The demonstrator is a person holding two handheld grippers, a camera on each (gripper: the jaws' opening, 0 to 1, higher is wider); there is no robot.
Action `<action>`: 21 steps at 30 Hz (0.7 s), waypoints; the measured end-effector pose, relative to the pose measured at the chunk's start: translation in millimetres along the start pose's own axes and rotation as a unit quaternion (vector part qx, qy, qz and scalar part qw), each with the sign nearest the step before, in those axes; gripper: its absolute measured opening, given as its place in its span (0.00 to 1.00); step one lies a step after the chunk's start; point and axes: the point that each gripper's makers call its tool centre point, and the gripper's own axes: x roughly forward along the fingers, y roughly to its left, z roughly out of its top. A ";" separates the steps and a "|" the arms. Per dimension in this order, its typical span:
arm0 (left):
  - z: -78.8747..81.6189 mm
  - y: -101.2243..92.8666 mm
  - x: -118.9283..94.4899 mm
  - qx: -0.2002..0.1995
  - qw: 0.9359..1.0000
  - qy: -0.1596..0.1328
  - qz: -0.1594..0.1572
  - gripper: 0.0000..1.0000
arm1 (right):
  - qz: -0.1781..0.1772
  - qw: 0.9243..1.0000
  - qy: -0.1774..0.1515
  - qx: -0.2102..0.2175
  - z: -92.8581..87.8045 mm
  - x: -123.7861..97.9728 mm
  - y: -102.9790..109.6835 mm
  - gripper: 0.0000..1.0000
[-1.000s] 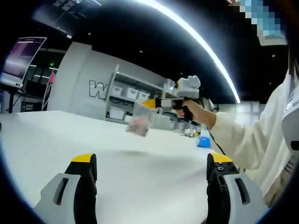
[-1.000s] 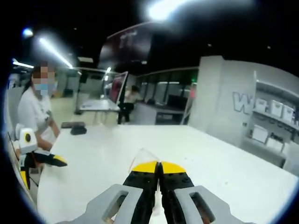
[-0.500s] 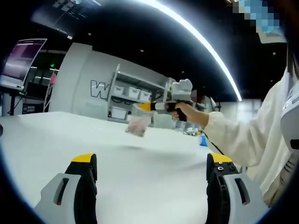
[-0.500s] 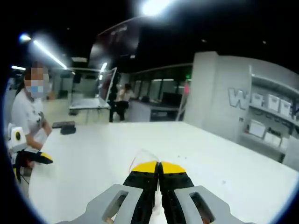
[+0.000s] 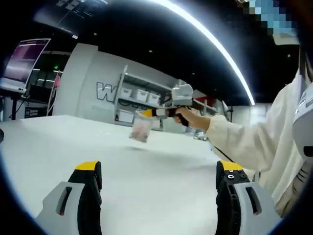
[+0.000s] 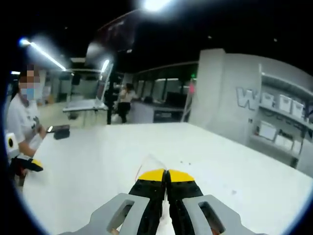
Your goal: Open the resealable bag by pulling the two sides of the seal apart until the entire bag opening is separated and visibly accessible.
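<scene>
In my left gripper view, my left gripper (image 5: 159, 178) stands with its jaws spread wide, the two yellow-tipped fingers (image 5: 88, 169) far apart and nothing between them; it hangs over the near part of the white desk (image 5: 63, 142). Far off to the left a lit monitor (image 5: 22, 61) stands past the desk's far edge, and behind the desk a grey wall carries large letters beside a shelf (image 5: 137, 95) of white bins. Toward the middle, the resealable bag (image 5: 142, 128) hangs in the air above the desk, clear plastic with something pinkish inside, pinched at its top edge by my right gripper (image 5: 146, 113). A hand (image 5: 188, 117) in a cream sleeve (image 5: 244, 144) holds that gripper from the right. I cannot tell whether the bag's seal is parted.

In my right gripper view, at the far left beyond the desk's edge, my left gripper (image 6: 30, 164) shows its yellow tip, with a person in a white top (image 6: 22, 122) behind it. A small dark object (image 6: 61, 131) lies near the desk's (image 6: 98, 161) far left corner. At bottom centre my right gripper (image 6: 166, 177) has its jaws pressed together, and a thin sliver of the bag's clear film (image 6: 150, 162) pokes out just beyond the tips, clamped between them. The lettered wall and shelf sit to the right.
</scene>
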 end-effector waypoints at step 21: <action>7.9 7.5 -0.5 0.001 1.000 -0.005 0.007 0.96 | -0.053 0.998 0.009 0.032 0.3 59.2 -63.9 0.00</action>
